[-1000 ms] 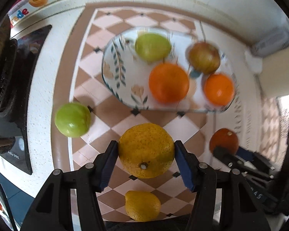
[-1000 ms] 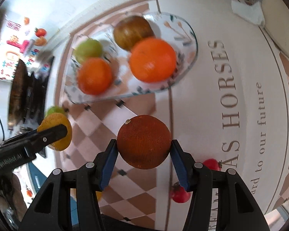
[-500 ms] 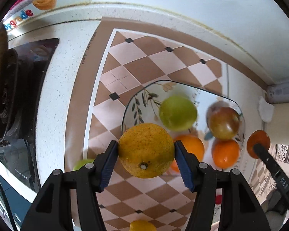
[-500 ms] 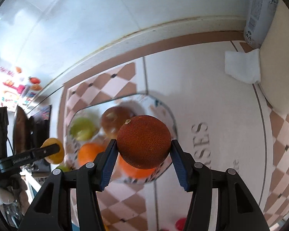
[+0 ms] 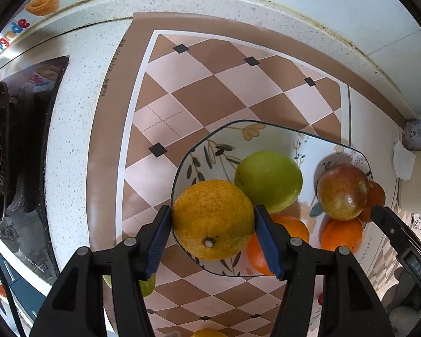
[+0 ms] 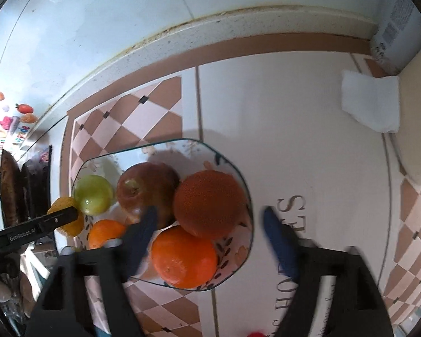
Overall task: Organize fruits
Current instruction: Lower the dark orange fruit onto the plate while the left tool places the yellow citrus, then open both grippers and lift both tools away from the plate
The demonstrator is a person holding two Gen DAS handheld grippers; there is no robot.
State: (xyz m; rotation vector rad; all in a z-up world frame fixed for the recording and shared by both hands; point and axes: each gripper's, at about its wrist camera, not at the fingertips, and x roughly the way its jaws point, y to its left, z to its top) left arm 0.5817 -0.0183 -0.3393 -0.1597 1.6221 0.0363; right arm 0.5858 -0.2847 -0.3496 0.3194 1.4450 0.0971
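Note:
My left gripper (image 5: 213,233) is shut on a yellow orange (image 5: 213,219) over the near left rim of the flowered glass plate (image 5: 238,125). On that plate lie a green apple (image 5: 268,181), a red apple (image 5: 342,192) and two bright oranges (image 5: 341,234). In the right wrist view my right gripper (image 6: 210,224) hangs over the plate (image 6: 165,141), its jaws opening and blurred. A dark orange (image 6: 209,203) lies free between the fingers, resting against the red apple (image 6: 146,191) and a bright orange (image 6: 183,257).
A black stove (image 5: 11,154) borders the checked mat on the left. A white tissue (image 6: 370,106) and a carton (image 6: 398,19) sit in the far right corner by the wall. A green fruit (image 5: 147,283) and a lemon (image 5: 207,332) lie near the front.
Both grippers have moved over the plate. The right jaws have spread and let go of the dark orange, which now lies on the plate. The left gripper still holds the yellow orange.

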